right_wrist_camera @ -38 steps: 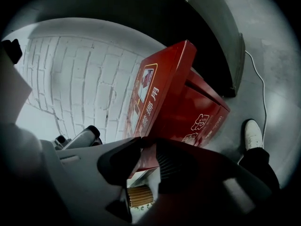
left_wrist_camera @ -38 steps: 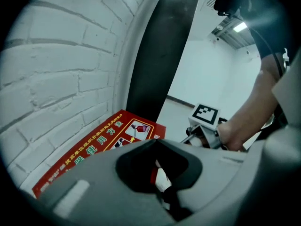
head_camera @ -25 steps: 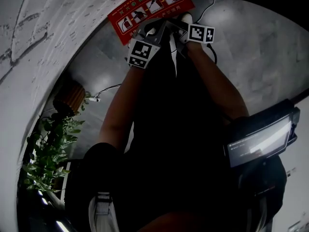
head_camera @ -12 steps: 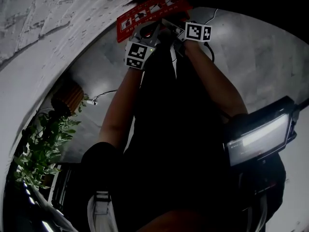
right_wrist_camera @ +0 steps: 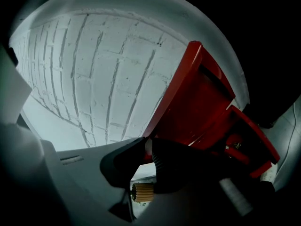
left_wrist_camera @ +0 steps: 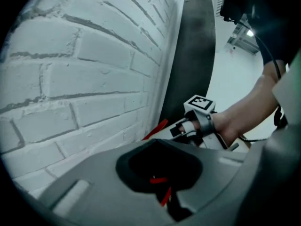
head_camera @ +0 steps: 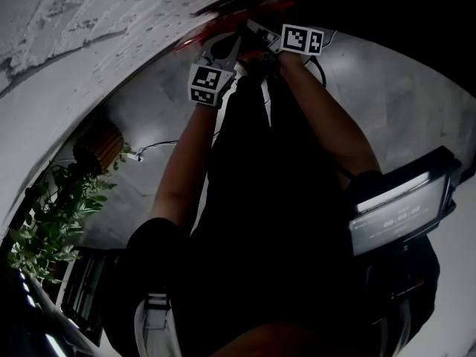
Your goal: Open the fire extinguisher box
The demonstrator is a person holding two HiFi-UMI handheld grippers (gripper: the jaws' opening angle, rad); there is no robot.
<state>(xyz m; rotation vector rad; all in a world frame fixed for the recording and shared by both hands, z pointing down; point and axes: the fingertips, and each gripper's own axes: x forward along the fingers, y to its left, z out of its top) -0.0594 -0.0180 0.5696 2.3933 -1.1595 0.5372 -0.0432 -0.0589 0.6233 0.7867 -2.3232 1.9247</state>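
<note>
The red lid of the fire extinguisher box (head_camera: 253, 10) stands against the white brick wall (head_camera: 89, 21), seen almost edge-on in the head view. My right gripper (head_camera: 256, 32) is at its edge. In the right gripper view the closing black jaws (right_wrist_camera: 146, 152) pinch the thin edge of the lid (right_wrist_camera: 197, 102), which stands raised off the box. My left gripper (head_camera: 227, 42) is beside it at the same edge. In the left gripper view its jaws (left_wrist_camera: 160, 182) are drawn close, with red slivers in the dark gap between them. A red strip of lid (left_wrist_camera: 155, 130) shows beyond them.
Red parts inside the box (right_wrist_camera: 240, 149) show under the raised lid. The brick wall (left_wrist_camera: 84, 79) runs close along the left. A leafy plant (head_camera: 52, 222) and a wooden pot (head_camera: 100, 146) stand to the left. A device with a lit screen (head_camera: 398, 218) is at the right.
The lid has swung up. Its printed face, plain a second ago, now shows only as a thin red edge. Both grippers have risen with it toward the wall.
</note>
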